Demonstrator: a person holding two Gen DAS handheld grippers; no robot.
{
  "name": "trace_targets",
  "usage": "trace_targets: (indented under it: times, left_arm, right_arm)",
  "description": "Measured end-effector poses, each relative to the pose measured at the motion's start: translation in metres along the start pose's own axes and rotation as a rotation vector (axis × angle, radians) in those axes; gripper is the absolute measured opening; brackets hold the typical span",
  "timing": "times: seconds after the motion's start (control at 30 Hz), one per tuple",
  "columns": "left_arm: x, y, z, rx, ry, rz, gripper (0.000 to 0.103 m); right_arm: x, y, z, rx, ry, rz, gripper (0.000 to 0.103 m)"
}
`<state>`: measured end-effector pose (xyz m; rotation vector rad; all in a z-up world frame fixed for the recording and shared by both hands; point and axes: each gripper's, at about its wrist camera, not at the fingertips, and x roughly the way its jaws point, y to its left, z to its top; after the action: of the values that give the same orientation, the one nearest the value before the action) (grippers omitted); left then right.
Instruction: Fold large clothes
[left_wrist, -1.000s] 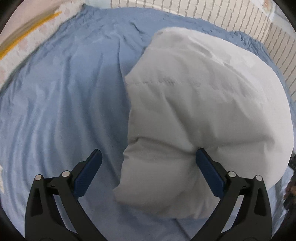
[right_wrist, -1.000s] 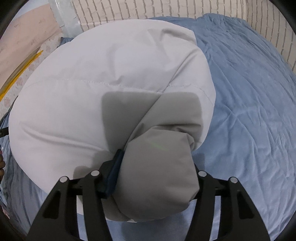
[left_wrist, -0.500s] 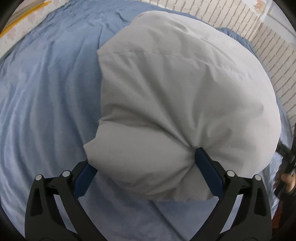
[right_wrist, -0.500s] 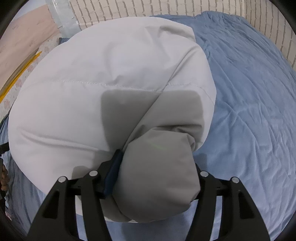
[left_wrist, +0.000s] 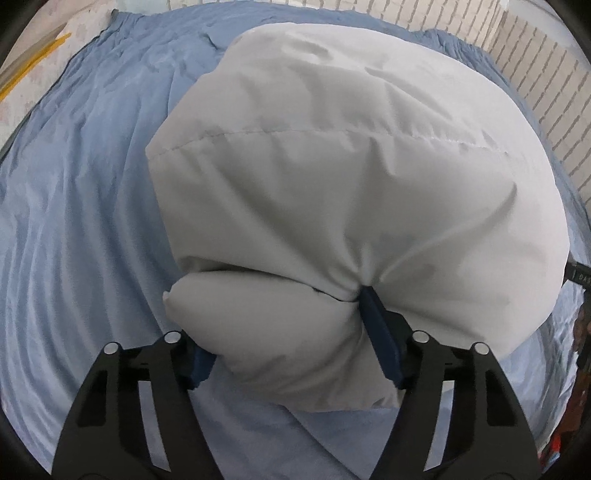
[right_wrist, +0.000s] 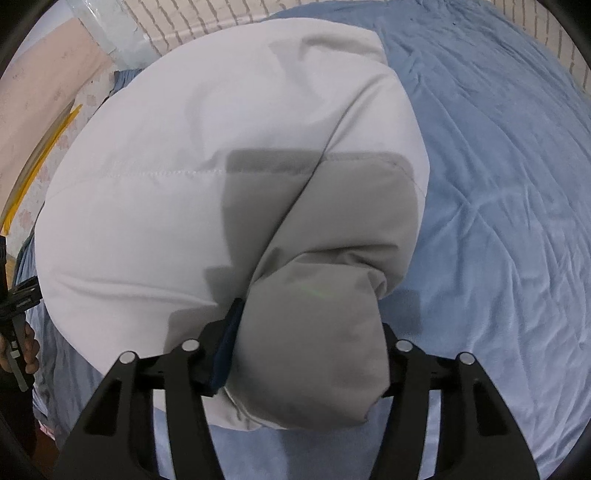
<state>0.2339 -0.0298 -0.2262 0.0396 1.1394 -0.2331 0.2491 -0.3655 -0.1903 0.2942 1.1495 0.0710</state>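
So my left claw (left_wrist: 291, 332) is closing in on a puffy corner of the white padded jacket (left_wrist: 351, 177), pads already pressing into it. My right claw (right_wrist: 306, 350) is squeezing tighter on its own bunched corner of the jacket (right_wrist: 229, 173). The whole thing sits in a folded heap on the blue bed sheet (left_wrist: 81, 192).

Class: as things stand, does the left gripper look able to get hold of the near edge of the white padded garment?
Probably yes: the left gripper is closing with a puffy fold of the white padded garment already between its fingers, nothing blocking it.
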Motion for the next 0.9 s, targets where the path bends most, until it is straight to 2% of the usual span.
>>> trace_targets:
  times: [0.1, 0.17, 0.2, 0.23, 0.37, 0.43, 0.5, 0.6, 0.7, 0.8, 0.9]
  left_arm:
    - [-0.004, -0.013, 0.003, 0.042, -0.013, 0.051, 0.062]
    - [-0.009, -0.024, 0.002, 0.083, -0.026, 0.100, 0.055]
    - [-0.012, -0.031, 0.003, 0.112, -0.040, 0.138, 0.049]
    - [-0.014, -0.036, 0.004, 0.134, -0.051, 0.168, 0.043]
    - [-0.018, -0.056, 0.009, 0.211, -0.060, 0.255, 0.031]
    - [-0.021, -0.060, 0.014, 0.211, -0.065, 0.269, 0.024]
    - [-0.029, -0.059, 0.021, 0.183, -0.081, 0.264, 0.020]
    - [-0.046, -0.063, 0.035, 0.115, -0.123, 0.254, 0.016]
    - [-0.063, -0.085, 0.055, 0.078, -0.181, 0.234, 0.015]
    - [-0.077, -0.132, 0.072, 0.087, -0.222, 0.185, 0.014]
    - [-0.083, -0.186, 0.071, 0.102, -0.256, 0.127, 0.014]
  right_arm:
    - [0.001, 0.002, 0.004, -0.003, 0.005, -0.003, 0.048]
    - [-0.001, 0.004, 0.006, 0.000, 0.004, 0.002, 0.042]
    - [-0.002, 0.005, 0.007, -0.006, 0.002, 0.003, 0.038]
    - [-0.003, 0.009, 0.009, -0.026, 0.002, -0.005, 0.036]
    - [-0.009, 0.030, 0.016, -0.156, 0.003, -0.066, 0.025]
    - [-0.015, 0.041, 0.023, -0.226, -0.009, -0.102, 0.022]
    - [-0.025, 0.049, 0.029, -0.279, -0.041, -0.133, 0.020]
    - [-0.058, 0.058, 0.044, -0.369, -0.137, -0.194, 0.018]
    - [-0.101, 0.054, 0.068, -0.397, -0.242, -0.227, 0.018]
    - [-0.138, 0.038, 0.085, -0.404, -0.327, -0.281, 0.018]
    - [-0.182, 0.006, 0.081, -0.380, -0.404, -0.350, 0.017]
